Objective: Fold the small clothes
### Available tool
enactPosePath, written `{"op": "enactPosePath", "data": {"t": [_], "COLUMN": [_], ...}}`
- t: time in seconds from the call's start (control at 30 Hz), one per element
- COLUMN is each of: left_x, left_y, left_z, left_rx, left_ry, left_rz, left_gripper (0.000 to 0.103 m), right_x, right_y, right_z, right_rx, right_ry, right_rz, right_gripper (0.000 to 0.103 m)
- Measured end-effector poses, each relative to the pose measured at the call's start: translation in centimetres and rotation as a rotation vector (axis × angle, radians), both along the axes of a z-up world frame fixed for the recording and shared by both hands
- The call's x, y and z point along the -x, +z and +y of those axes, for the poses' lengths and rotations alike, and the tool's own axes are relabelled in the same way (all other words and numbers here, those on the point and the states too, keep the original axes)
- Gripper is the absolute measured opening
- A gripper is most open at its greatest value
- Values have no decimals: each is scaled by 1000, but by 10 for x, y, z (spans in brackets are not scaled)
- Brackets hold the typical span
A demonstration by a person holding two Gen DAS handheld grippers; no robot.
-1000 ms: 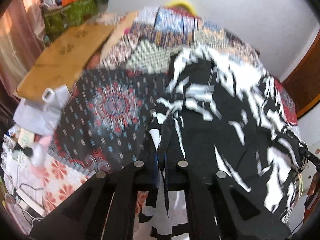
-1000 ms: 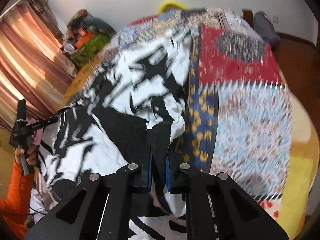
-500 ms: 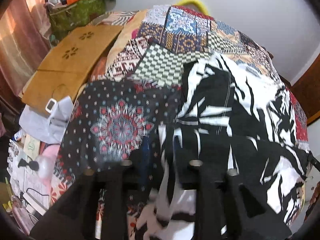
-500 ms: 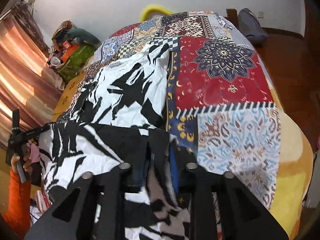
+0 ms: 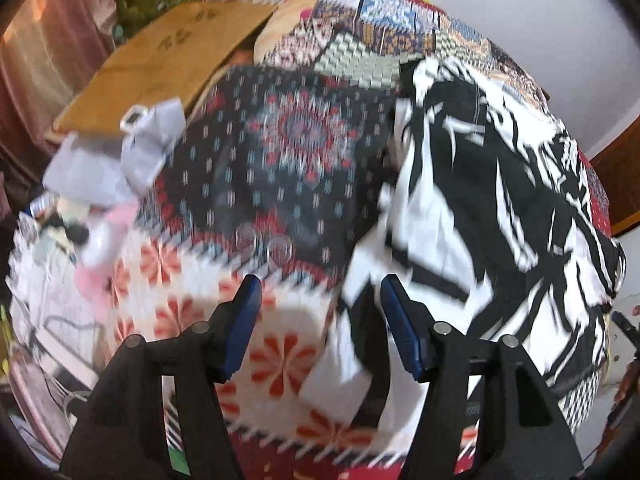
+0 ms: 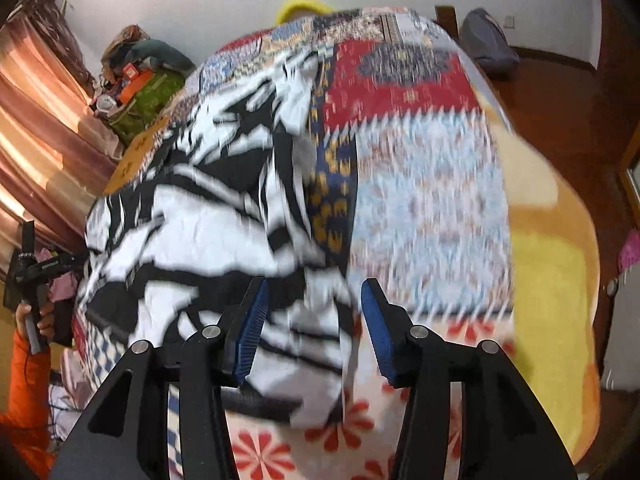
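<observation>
Left wrist view, left to right: grey bag (image 5: 132,148) and tan board (image 5: 160,52) off the bed's left side, then patchwork quilt (image 5: 280,152) with a dark medallion patch and red-flower patch. Left gripper (image 5: 320,300) has fingers spread wide, nothing between them, hovering over the flower patch just beside the garment's near-left corner. Black-and-white garment (image 5: 480,200) lies spread flat on the quilt's right half, bold jagged print, near edge draping off the bed; blurry.

Right wrist view: person's other hand (image 6: 38,312) in an orange sleeve at far left, curtain (image 6: 36,140) behind. Garment (image 6: 192,232) covers the quilt's left part, wrinkled, lower corner hanging over the near edge. Right gripper (image 6: 314,304) fingers spread apart, empty, above that corner. Quilt (image 6: 420,200) bare to the right, yellow blanket (image 6: 552,272) beyond.
</observation>
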State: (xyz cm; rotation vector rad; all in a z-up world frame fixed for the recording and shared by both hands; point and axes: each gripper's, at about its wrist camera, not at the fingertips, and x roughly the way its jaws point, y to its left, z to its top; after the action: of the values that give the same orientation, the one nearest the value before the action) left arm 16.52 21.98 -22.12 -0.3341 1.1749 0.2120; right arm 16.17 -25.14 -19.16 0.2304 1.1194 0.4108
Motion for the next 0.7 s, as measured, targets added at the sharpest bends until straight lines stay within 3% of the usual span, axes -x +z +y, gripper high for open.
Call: {"op": "enactPosePath", "data": {"t": [0.17, 0.23, 0.27, 0.3, 0.33, 0.4, 0.43, 0.53, 0.7], "left_x": [20, 24, 24, 25, 25, 24, 24, 24, 22], "left_y": [-12, -12, -11, -11, -10, -8, -6, 7, 59], "left_z": [-12, -19, -21, -22, -23, -23, -24, -30, -29], "left_rx": [30, 3, -2, -3, 2, 22, 33, -11, -54], "left_ry": [-33, -47, -48, -41, -30, -28, -30, -43, -37], "left_rz": [19, 5, -2, -12, -16, -22, -25, -49, -177], "left_gripper": [62, 62, 57, 46, 40, 13, 9, 6, 5], "right_x": [14, 18, 21, 23, 25, 25, 25, 28, 26], "right_y": [-21, -26, -26, -26, -25, -22, -20, -7, 34], "right_z": [3, 7, 9, 12, 13, 16, 18, 23, 16], "right_rx": [-13, -16, -9, 2, -3, -16, -17, -8, -45], "right_ry": [-6, 5, 11, 20, 24, 25, 30, 51, 48], "right_rz": [54, 62, 54, 37, 30, 32, 26, -29, -151], "right_gripper": [45, 45, 45, 38, 24, 8, 7, 6, 5]}}
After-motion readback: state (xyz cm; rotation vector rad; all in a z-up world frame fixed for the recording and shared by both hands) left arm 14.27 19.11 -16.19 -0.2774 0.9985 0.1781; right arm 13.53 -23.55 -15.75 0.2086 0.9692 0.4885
